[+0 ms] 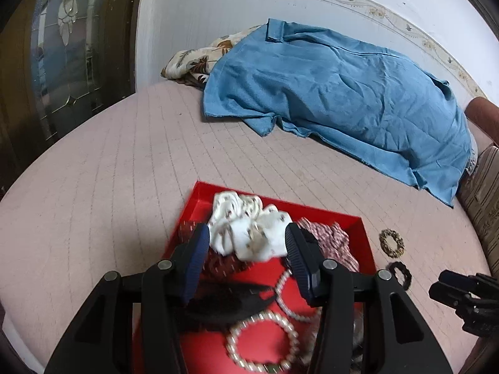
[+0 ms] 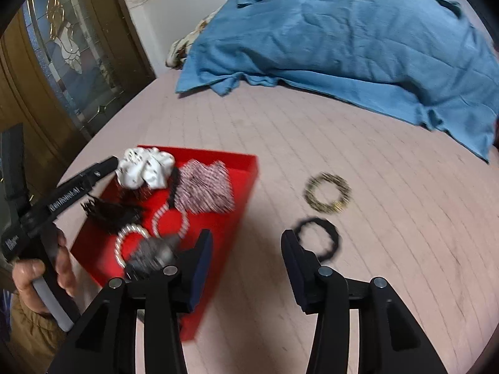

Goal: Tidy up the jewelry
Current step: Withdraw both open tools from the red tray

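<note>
Left gripper (image 1: 246, 246) hangs over the red tray (image 1: 363, 233), jaws part open w/ nothing between the pads, prob. just to hover clear of the pile. Right gripper (image 2: 246, 252) sits off the tray's 3 o'clock edge, jaws likewise part open & empty, aimed toward the black ring (image 2: 318, 238) on the bed (image 2: 389, 280); a gold ring (image 2: 327, 196) lies just past it at 12 o'clock. Both rings are still outside. Tray holds a white scrunchie (image 2: 145, 168), checked scrunchie (image 2: 204, 190), black clip (image 2: 109, 213) & pearl bracelets (image 2: 170, 218). Blue cloth (image 2: 343, 37) lies well apart at 12 o'clock.
</note>
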Tool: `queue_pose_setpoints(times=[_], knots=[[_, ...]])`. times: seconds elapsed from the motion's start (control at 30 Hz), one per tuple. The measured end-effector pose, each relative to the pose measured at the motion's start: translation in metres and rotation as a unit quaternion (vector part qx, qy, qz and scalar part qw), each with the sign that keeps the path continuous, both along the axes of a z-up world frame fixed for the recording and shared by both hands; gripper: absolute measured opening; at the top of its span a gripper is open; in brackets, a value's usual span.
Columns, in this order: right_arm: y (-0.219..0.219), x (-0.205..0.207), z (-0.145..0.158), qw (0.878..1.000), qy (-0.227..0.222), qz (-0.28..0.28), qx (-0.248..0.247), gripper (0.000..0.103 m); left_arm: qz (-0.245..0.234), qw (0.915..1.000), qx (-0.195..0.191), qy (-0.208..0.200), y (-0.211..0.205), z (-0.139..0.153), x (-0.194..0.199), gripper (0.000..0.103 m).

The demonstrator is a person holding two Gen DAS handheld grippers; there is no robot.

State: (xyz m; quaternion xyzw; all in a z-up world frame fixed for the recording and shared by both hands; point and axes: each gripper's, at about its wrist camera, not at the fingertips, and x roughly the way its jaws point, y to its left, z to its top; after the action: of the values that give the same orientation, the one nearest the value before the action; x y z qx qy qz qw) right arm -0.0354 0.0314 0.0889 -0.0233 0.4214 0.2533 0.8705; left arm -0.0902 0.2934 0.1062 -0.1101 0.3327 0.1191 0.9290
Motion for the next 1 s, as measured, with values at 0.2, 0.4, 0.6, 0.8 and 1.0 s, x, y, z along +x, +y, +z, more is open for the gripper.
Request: queue_pose_setpoints(times=[0.2, 0.4, 0.6, 0.8, 1.0], knots=[[-0.045, -0.018, -0.004, 0.999, -0.010, -0.030, 0.004, 0.056, -0.008, 0.9999, 0.004, 0.005, -0.036, 0.015, -0.035, 0.062], [-0.078, -0.041, -0.010, 0.998, -0.024, -0.060, 0.007, 0.057, -0.022, 0.9995, 0.012, 0.021, -0.077, 0.022, -0.060, 0.065], [-0.098, -0.059, -0.013, 0.996, -0.037, -0.077, 0.012, 0.061, -0.051, 0.9966, 0.048, 0.045, -0.120, 0.019, -0.080, 0.065], [-0.119, -0.072, -0.013, 0.994, -0.049, -0.096, 0.023, 0.064, -0.066, 0.9914, 0.099, 0.056, -0.161, 0.014, -0.098, 0.066], [-0.128, -0.085, -0.015, 0.992, -0.069, -0.106, 0.011, 0.067, -0.078, 0.9882, 0.113, 0.067, -0.184, 0.010, -0.106, 0.066]])
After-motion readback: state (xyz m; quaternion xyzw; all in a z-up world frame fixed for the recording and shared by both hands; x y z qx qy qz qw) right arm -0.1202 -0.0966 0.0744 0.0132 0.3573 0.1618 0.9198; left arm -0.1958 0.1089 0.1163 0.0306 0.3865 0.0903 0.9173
